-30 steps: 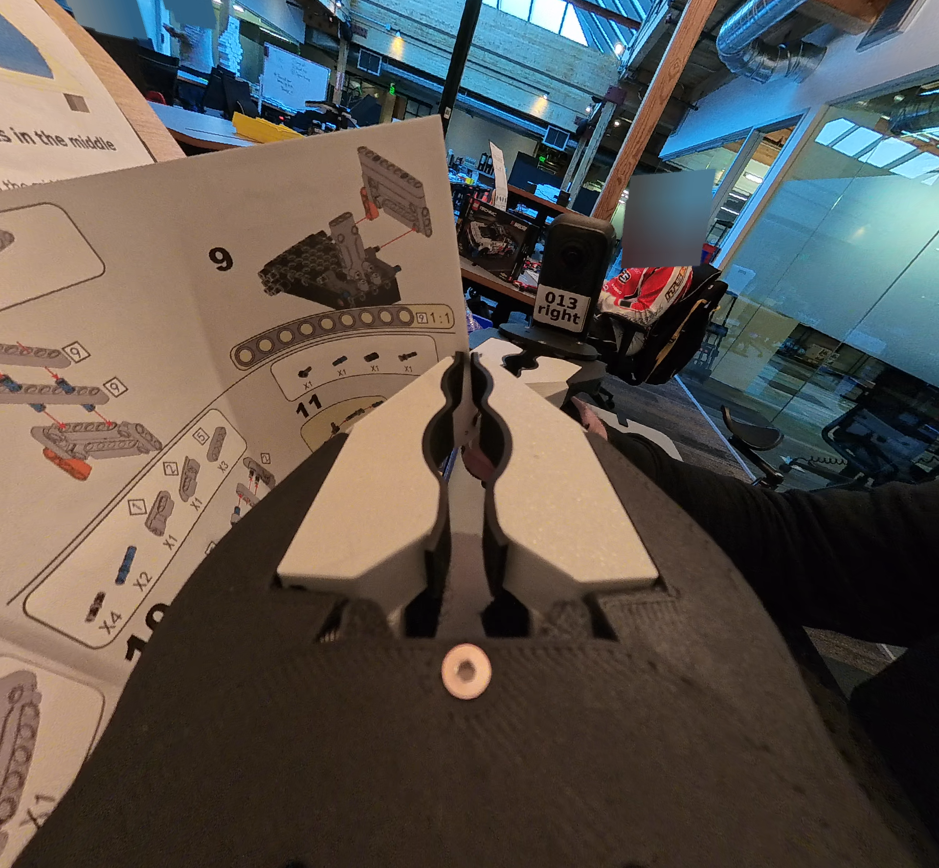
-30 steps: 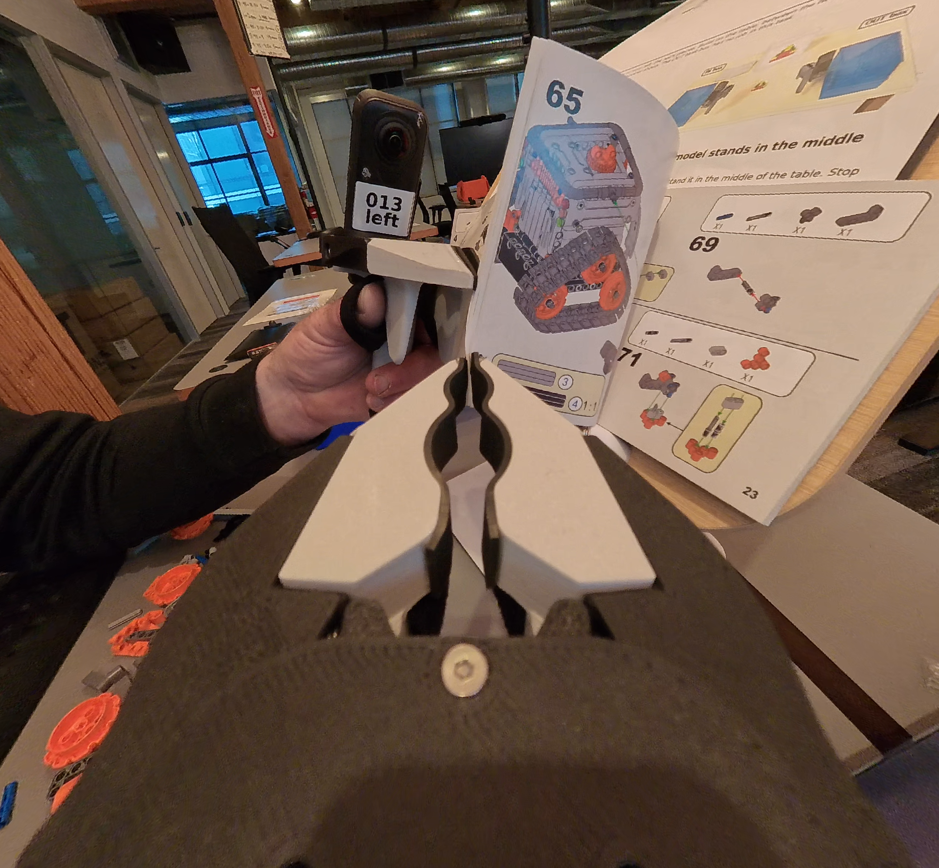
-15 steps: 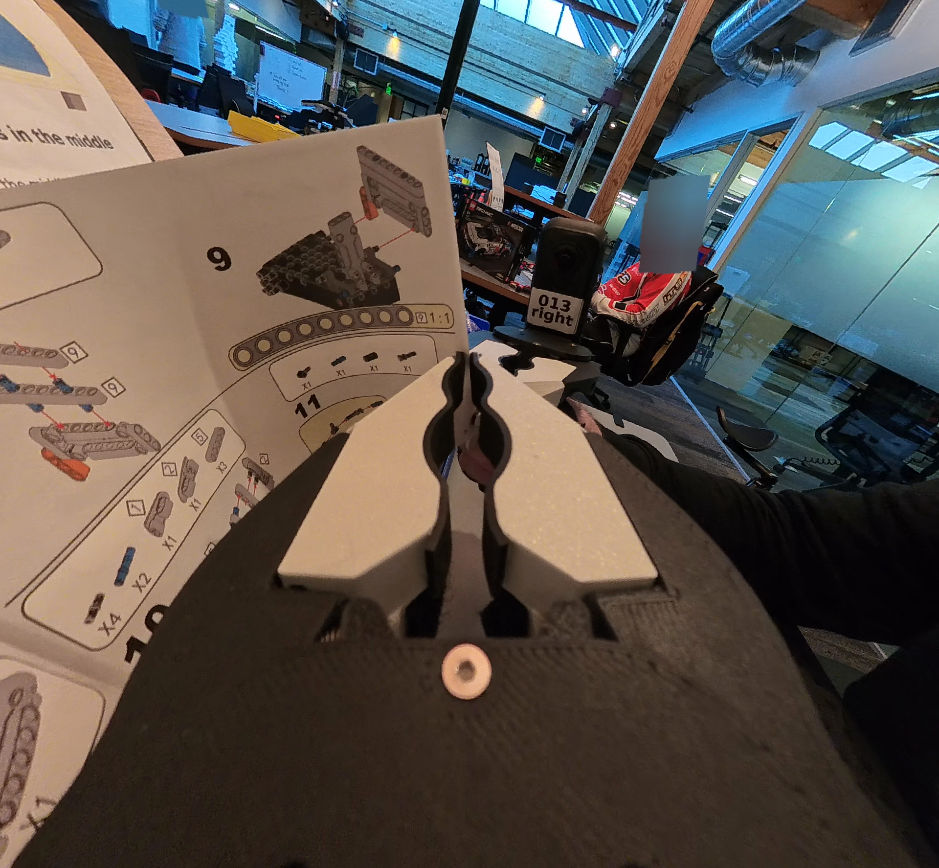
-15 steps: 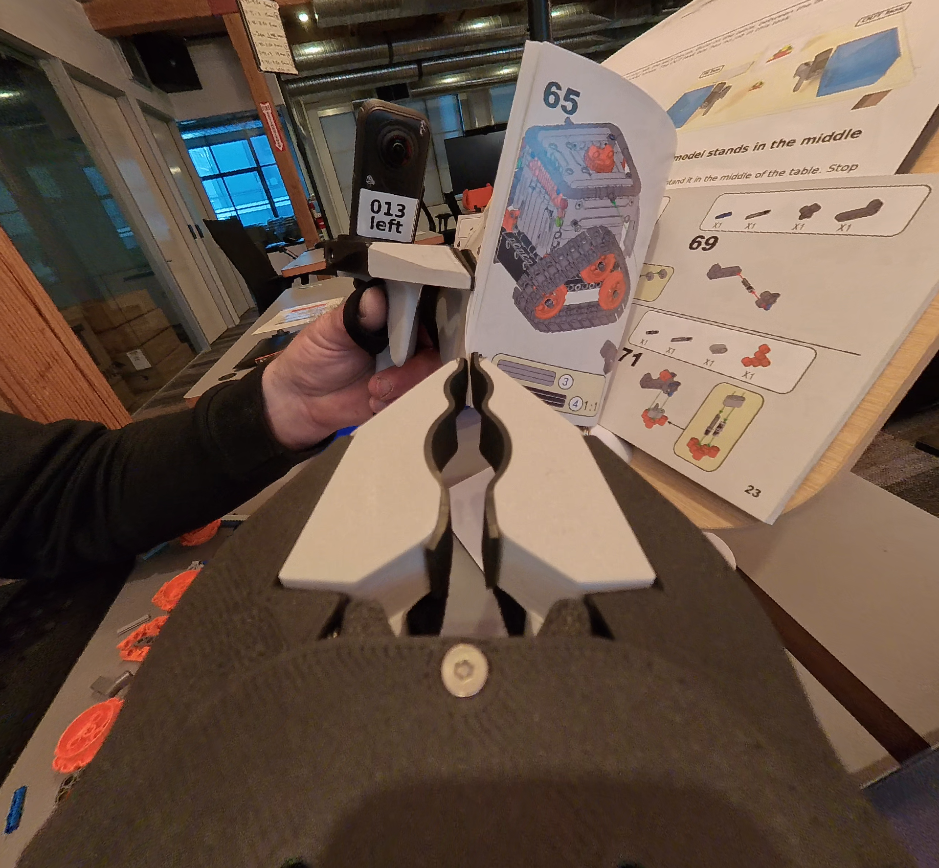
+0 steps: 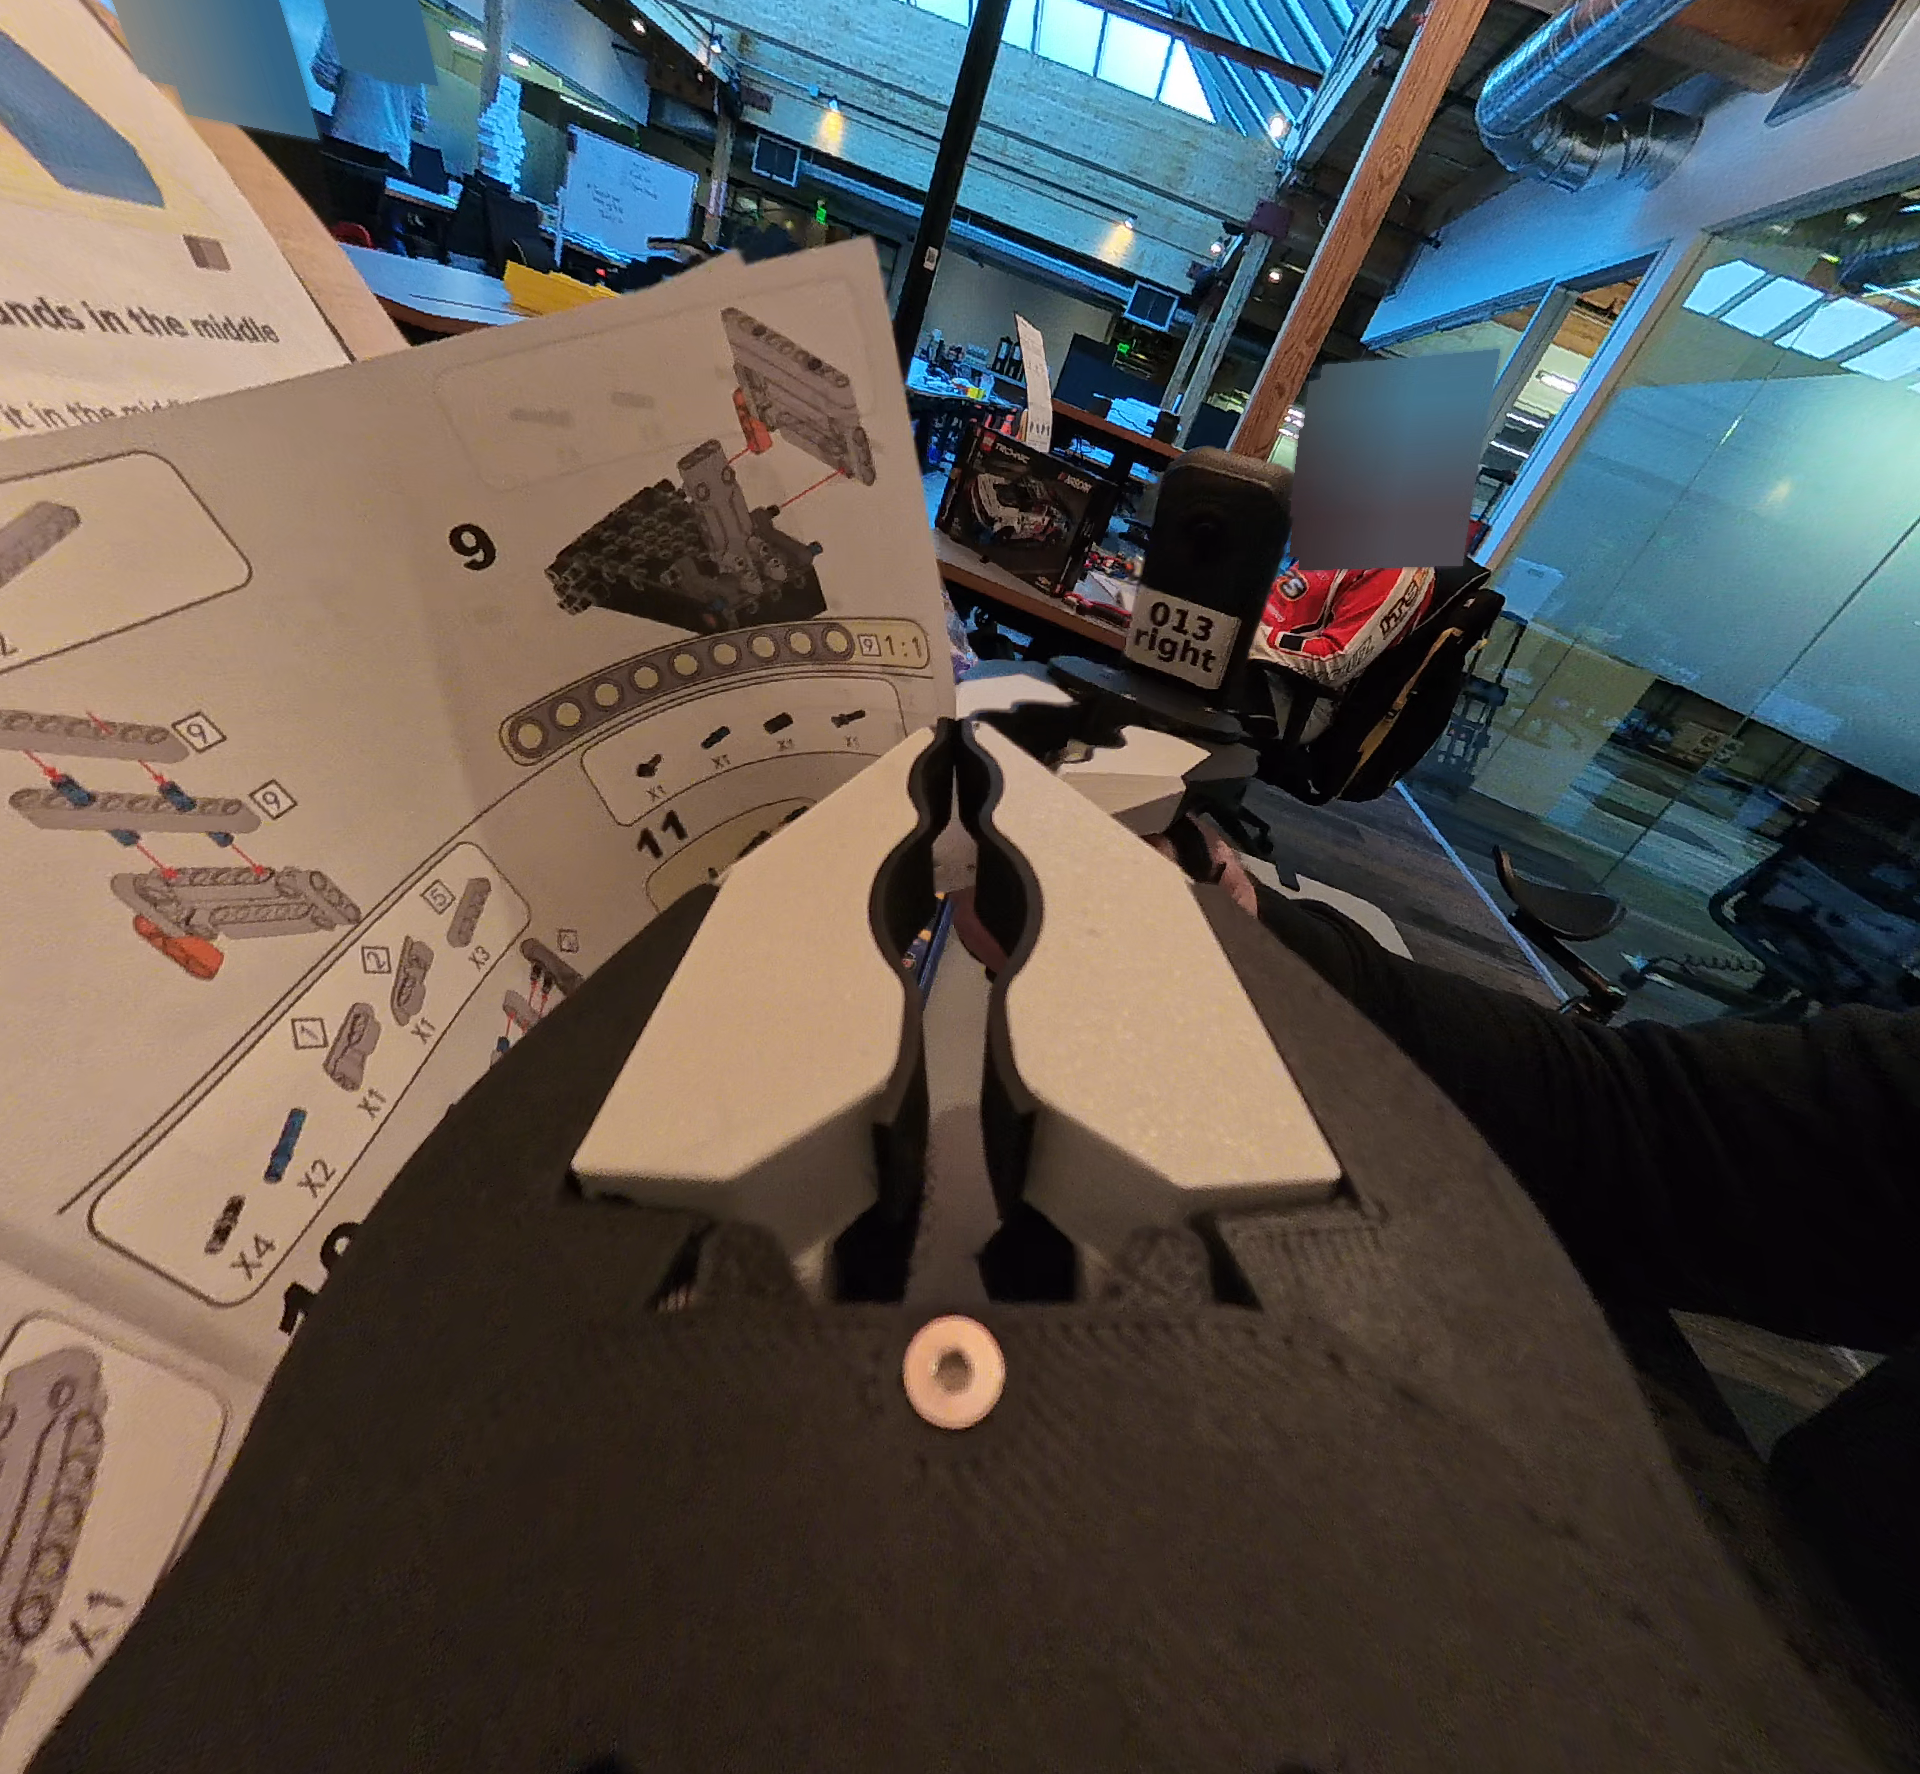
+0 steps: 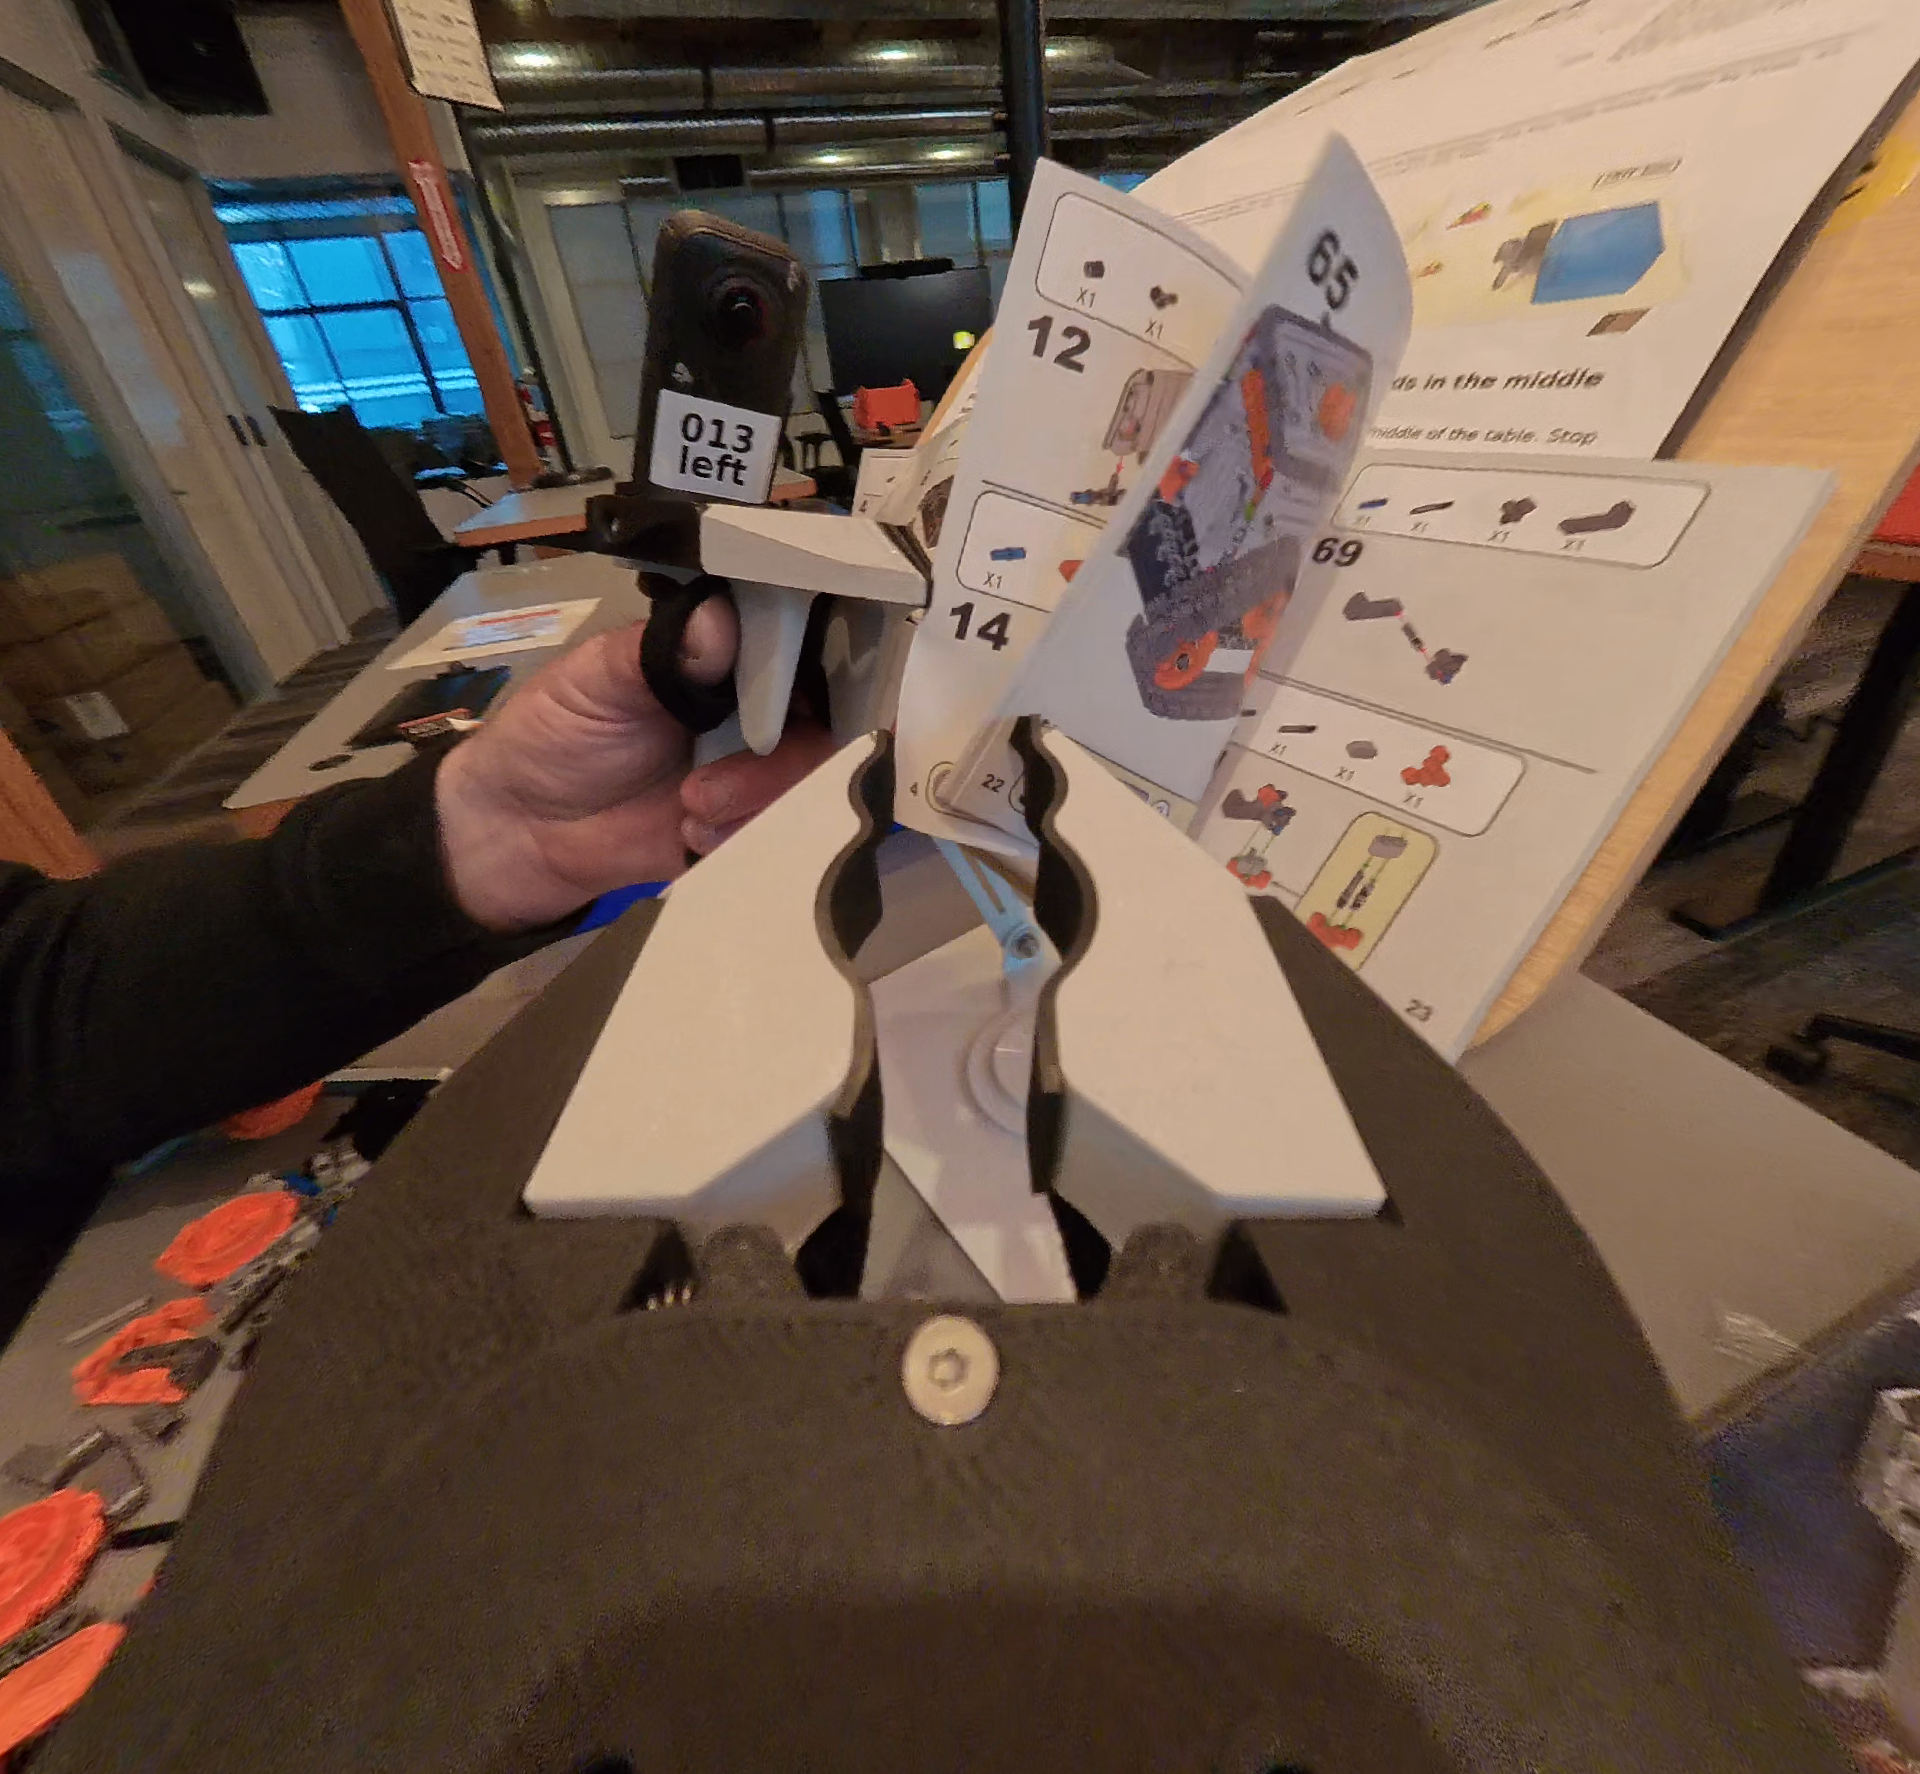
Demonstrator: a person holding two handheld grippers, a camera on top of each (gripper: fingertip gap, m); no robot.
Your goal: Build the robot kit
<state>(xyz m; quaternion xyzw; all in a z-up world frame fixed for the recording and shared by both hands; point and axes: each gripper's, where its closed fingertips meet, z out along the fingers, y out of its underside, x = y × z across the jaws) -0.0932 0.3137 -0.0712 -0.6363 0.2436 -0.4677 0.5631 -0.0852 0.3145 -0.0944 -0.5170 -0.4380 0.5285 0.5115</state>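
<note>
Left tongs (image 5: 954, 737) pinching booklet page (image 5: 436, 685), right tongs (image 6: 956, 748) parted

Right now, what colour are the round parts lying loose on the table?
Orange round parts, lower left in the right wrist view.

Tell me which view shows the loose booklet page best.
Right wrist view: the loose page stands curled, its lower edge between the right gripper's open jaws. Left wrist view shows other pages of the instruction booklet; I cannot pick that page out.

Left tongs (image 5: 954, 745) pinched on the edge of an instruction booklet page (image 5: 436, 685)
</note>
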